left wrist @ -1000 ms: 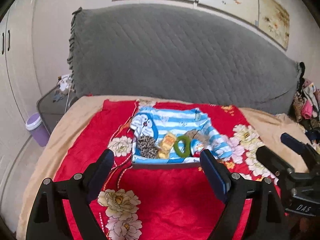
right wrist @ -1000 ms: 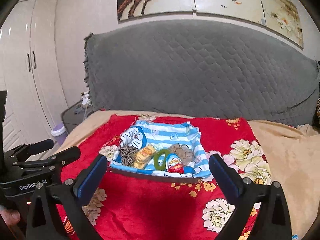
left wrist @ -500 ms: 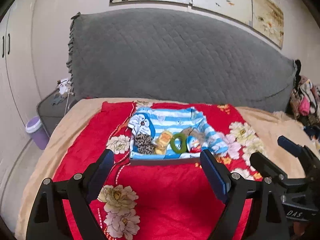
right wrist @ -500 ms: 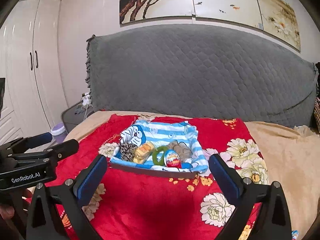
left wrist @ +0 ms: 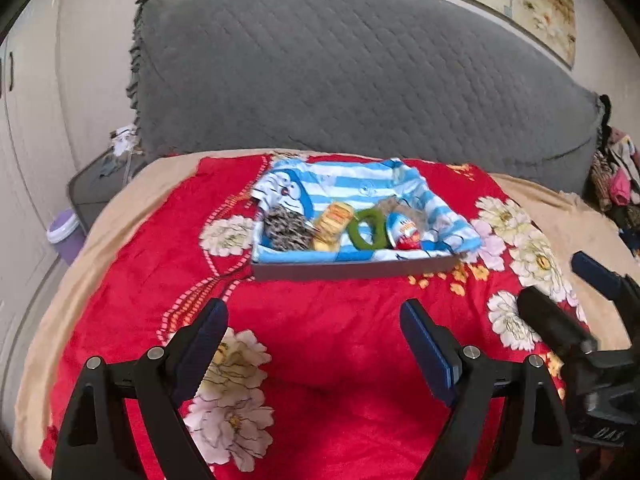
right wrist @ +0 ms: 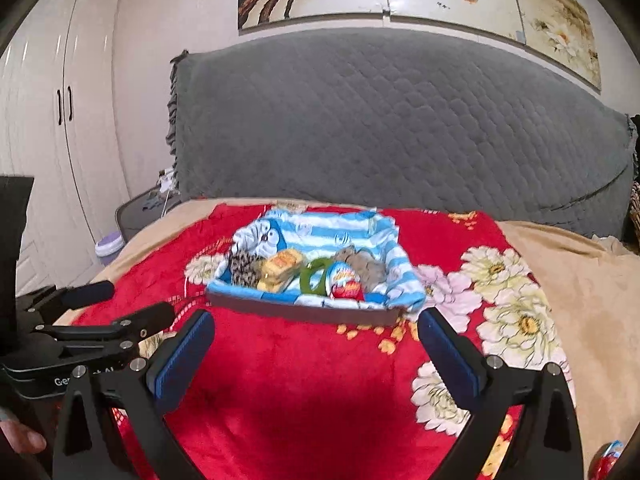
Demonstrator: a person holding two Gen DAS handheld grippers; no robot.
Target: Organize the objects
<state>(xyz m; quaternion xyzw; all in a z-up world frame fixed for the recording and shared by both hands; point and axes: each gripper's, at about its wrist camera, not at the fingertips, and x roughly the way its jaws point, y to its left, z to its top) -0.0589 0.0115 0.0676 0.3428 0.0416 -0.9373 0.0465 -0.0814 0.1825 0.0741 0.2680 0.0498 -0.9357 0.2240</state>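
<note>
A shallow grey tray (left wrist: 352, 270) lined with a blue-striped cartoon cloth (left wrist: 340, 180) sits on the red floral blanket (left wrist: 320, 340). In it lie a leopard-print scrunchie (left wrist: 286, 230), a yellow snack pack (left wrist: 334, 220), a green ring (left wrist: 366, 230), a red-white chocolate egg (left wrist: 406, 232) and a brownish item (right wrist: 362, 266). The tray also shows in the right wrist view (right wrist: 300, 312). My left gripper (left wrist: 314, 344) is open and empty, short of the tray. My right gripper (right wrist: 316, 348) is open and empty, also short of it.
A grey quilted headboard (left wrist: 360, 72) stands behind the bed. A purple bin (left wrist: 64, 236) and a dark side table (left wrist: 100, 184) are at the left. Clothes (left wrist: 616, 176) pile at the right. Another egg-like item (right wrist: 606, 458) lies at the bottom right edge.
Both grippers have moved forward toward the tray, which now looks larger and closer. Both stay open and empty. The objects in the tray have not moved.
</note>
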